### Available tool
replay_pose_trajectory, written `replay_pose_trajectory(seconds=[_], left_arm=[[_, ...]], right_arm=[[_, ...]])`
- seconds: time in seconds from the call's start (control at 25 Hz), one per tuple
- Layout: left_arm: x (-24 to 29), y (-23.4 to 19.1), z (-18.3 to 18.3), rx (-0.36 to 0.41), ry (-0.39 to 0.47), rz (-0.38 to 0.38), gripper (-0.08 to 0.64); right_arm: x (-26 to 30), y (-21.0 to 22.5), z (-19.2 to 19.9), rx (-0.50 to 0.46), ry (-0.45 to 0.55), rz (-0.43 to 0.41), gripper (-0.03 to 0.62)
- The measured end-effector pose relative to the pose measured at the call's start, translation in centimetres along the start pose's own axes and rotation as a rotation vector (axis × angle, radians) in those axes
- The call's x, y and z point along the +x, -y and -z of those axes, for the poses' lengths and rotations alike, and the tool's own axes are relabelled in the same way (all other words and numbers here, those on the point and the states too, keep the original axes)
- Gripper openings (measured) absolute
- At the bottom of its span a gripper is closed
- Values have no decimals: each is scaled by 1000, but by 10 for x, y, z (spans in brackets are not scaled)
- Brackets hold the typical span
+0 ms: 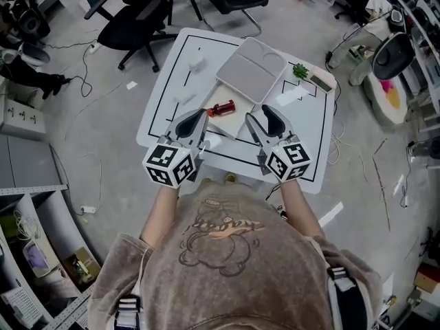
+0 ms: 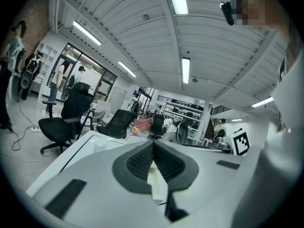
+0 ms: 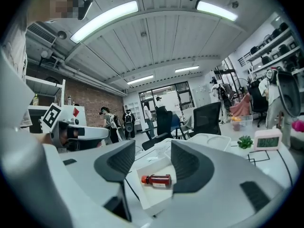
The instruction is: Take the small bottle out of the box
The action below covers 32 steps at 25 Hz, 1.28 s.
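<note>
The small bottle (image 3: 156,180) is red, the box (image 3: 148,204) white, the table (image 1: 309,129) black-lined.

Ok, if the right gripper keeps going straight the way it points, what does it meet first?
Probably the white box: its near wall sits dead ahead between the right gripper's open jaws, with the small bottle lying inside just beyond. Depth is hard to judge.

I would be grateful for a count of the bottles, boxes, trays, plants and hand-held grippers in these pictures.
bottle: 1
box: 1
tray: 1
plant: 1
hand-held grippers: 2, left hand-held gripper and right hand-held gripper
Total: 6
</note>
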<state>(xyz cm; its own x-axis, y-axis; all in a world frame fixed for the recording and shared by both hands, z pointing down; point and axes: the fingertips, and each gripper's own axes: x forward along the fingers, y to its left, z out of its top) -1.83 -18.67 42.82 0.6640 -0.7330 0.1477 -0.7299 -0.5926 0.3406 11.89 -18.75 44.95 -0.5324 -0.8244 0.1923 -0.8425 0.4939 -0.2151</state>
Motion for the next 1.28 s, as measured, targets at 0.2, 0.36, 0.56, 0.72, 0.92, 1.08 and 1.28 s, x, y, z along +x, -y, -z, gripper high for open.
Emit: replay_pose_trajectory(seconds=[0.2, 0.36, 0.56, 0.72, 0.92, 1.08, 1.28], left_arm=[[-1, -3, 1, -5, -1, -10, 8], [-2, -7, 2, -13, 1, -23, 8], [-2, -11, 5, -19, 0, -38, 8], [-1, -12, 7, -17, -6, -42, 8], [-3, -16, 9, -23, -10, -55, 8], [-5, -19, 10, -35, -11, -65, 8], [-7, -22, 10, -43, -7, -80, 8]], right_arm=[[9, 0, 1, -23, -41, -35, 296], [22, -3, 8, -63, -103, -79, 337], [41, -6, 18, -141, -183, -139, 337], [55, -9, 35, -209, -258, -196, 337], [77, -11, 57, -306, -357, -265, 339], [94, -10, 78, -393, -445, -308, 339], [107, -9, 102, -503, -547, -356, 339]])
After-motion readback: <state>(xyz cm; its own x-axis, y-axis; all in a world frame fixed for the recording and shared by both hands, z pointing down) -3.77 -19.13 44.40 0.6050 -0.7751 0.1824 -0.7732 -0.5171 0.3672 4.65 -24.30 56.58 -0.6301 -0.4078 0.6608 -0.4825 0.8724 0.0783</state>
